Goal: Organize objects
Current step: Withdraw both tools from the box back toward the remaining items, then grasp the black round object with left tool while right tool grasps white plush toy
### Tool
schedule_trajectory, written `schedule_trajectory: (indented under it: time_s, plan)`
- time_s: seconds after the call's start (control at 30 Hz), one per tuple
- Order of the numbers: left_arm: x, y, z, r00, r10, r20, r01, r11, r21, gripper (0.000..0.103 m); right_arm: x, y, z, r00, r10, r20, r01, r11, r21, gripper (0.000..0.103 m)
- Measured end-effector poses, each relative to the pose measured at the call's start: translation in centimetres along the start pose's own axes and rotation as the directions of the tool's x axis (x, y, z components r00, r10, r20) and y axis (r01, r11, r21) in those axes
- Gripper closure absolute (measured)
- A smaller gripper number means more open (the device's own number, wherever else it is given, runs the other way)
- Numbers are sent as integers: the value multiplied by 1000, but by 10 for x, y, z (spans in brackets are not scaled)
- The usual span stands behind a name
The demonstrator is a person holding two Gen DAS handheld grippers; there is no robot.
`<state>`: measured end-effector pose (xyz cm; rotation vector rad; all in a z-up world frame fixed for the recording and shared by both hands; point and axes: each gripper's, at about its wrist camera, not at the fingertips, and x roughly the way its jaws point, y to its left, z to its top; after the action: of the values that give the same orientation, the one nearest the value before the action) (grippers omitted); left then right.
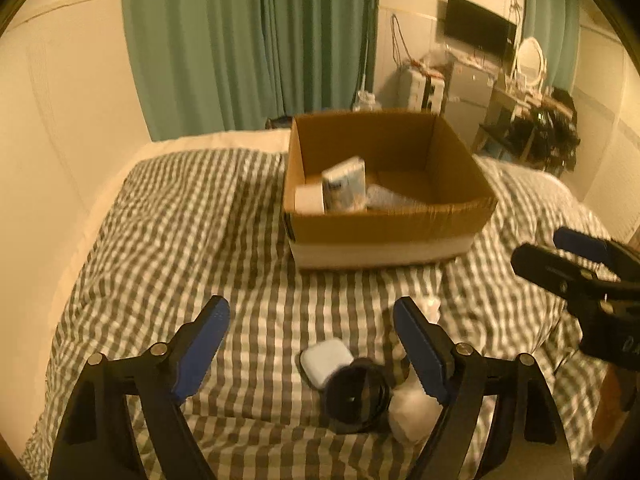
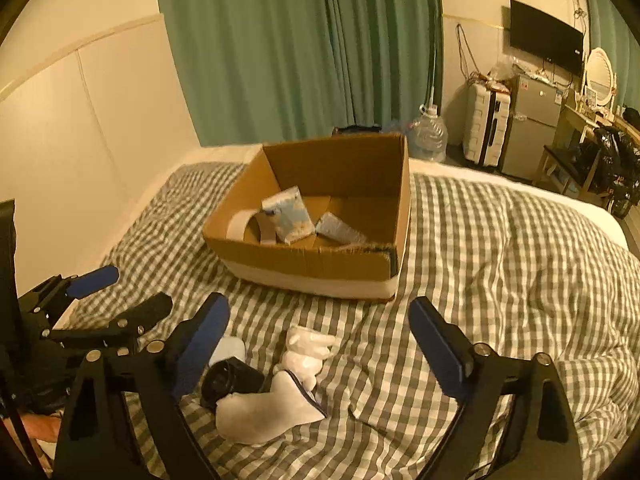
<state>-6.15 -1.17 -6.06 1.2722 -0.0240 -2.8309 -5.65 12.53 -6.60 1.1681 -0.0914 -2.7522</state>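
An open cardboard box (image 1: 384, 232) (image 2: 312, 268) sits on the checked bed and holds a blue-white packet (image 1: 345, 185) (image 2: 289, 216), a tape roll (image 1: 309, 198) (image 2: 240, 224) and a grey pouch (image 2: 340, 230). On the bedding in front lie a white earbud case (image 1: 326, 362) (image 2: 228, 350), a black round object (image 1: 358, 396) (image 2: 226, 382), a white sock (image 2: 268, 412) (image 1: 414, 408) and a crumpled white cloth (image 2: 306, 350). My left gripper (image 1: 310, 354) is open above the case and black object. My right gripper (image 2: 320, 350) is open above the cloth.
The checked duvet (image 2: 500, 264) covers the bed, with a cream wall at the left. Green curtains (image 2: 296, 48) hang behind. A water jug (image 2: 430, 134), suitcase (image 2: 486, 128), small fridge (image 2: 532, 124) and cluttered desk (image 2: 600, 148) stand at the far right.
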Motion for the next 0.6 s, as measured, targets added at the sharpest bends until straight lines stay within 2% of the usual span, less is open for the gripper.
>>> schedule_trajectory:
  time_s: [0.13, 0.3, 0.53, 0.57, 0.6]
  plan:
    - [21, -4, -13, 998, -4, -68, 5, 1000, 22, 26, 19, -3, -9, 999, -2, -39, 2, 1000, -1, 21]
    - [42, -12, -25, 987, -8, -158, 16, 999, 48, 26, 45, -10, -19, 996, 0, -90, 1, 1000, 8, 22]
    - [49, -29, -36, 964, -113, -241, 127, 991, 39, 27, 67, -17, -25, 992, 11, -128, -7, 999, 33, 23]
    - [51, -33, -38, 960, -121, -253, 135, 990, 38, 29, 68, -18, -24, 991, 14, -131, -10, 999, 35, 23]
    - [53, -36, -38, 956, -128, -263, 142, 989, 37, 43, 70, -18, -24, 991, 19, -134, -14, 999, 37, 23]
